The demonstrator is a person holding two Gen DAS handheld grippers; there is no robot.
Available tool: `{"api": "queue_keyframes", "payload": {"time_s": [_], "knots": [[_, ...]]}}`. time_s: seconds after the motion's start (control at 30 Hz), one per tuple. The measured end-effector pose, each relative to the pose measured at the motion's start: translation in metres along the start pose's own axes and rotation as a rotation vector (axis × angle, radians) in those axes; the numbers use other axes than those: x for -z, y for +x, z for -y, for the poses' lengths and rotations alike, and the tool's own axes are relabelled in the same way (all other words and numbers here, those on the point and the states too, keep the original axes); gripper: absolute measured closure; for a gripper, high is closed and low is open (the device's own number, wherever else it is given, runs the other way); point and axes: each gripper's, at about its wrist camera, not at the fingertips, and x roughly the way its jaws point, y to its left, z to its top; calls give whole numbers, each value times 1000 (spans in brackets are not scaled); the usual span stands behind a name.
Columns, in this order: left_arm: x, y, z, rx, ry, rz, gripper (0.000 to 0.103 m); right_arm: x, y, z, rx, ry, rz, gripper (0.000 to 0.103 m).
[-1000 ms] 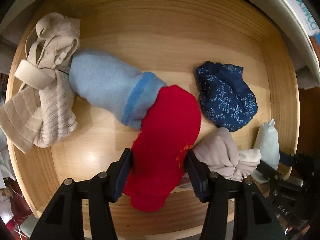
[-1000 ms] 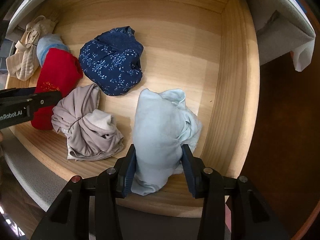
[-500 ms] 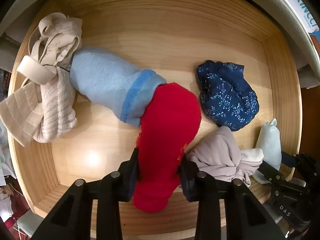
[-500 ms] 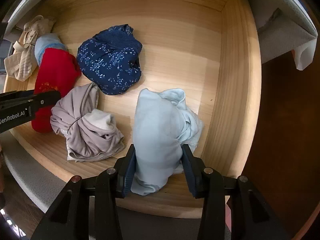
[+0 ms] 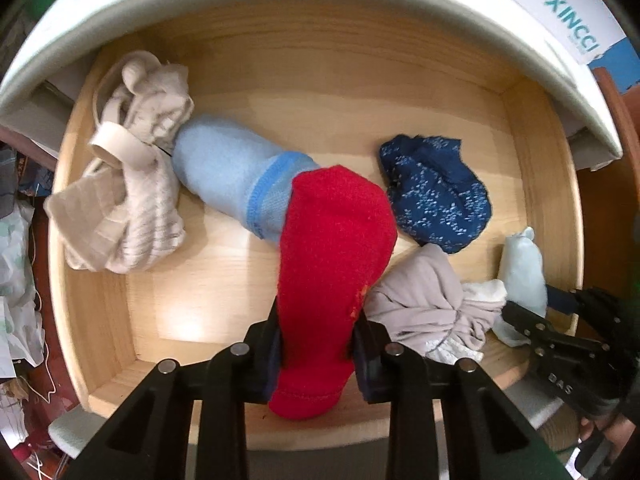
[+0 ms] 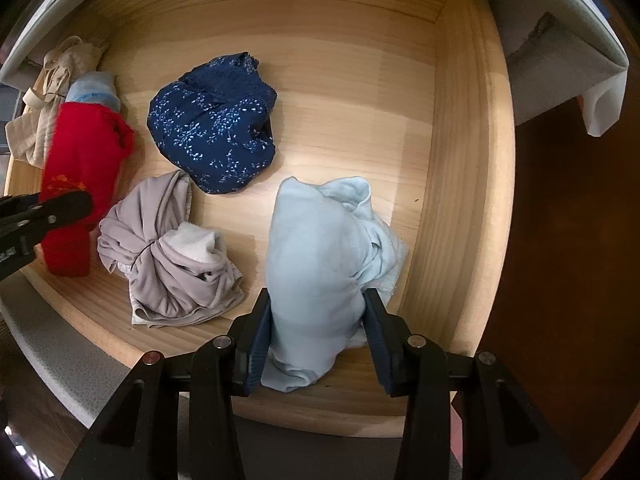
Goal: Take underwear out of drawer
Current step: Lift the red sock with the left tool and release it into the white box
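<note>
Underwear is being pinched in both claws above the drawer (image 5: 536, 184): the left claw (image 5: 318, 340) is closing on a red piece (image 5: 336, 240), the right claw (image 6: 318, 320) gripping a pale blue one (image 6: 316, 248). The blue garment (image 5: 236, 180) lying against the red piece's far end could be dragged along.

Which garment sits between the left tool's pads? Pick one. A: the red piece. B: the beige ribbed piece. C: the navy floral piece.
A: the left tool is closing on the red piece, whose lower end hangs between its pads.
</note>
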Motion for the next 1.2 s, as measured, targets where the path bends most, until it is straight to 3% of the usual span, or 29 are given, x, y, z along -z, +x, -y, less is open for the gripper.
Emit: {"api": "queue_keyframes", "payload": {"time_s": [0.17,0.73,0.97,1.2], "knots": [[13,-28,7,13,24,41,74,1,0,0,8,3,0,63],[18,-139,-33,52,97,190,74,4,2,-3,29,13,1,63],[4,-212,-35,42,123,339,74,3,1,-3,28,13,0,63],[-37,-279,-33,-49,93,546,74,4,2,-3,31,21,2,63]]}}
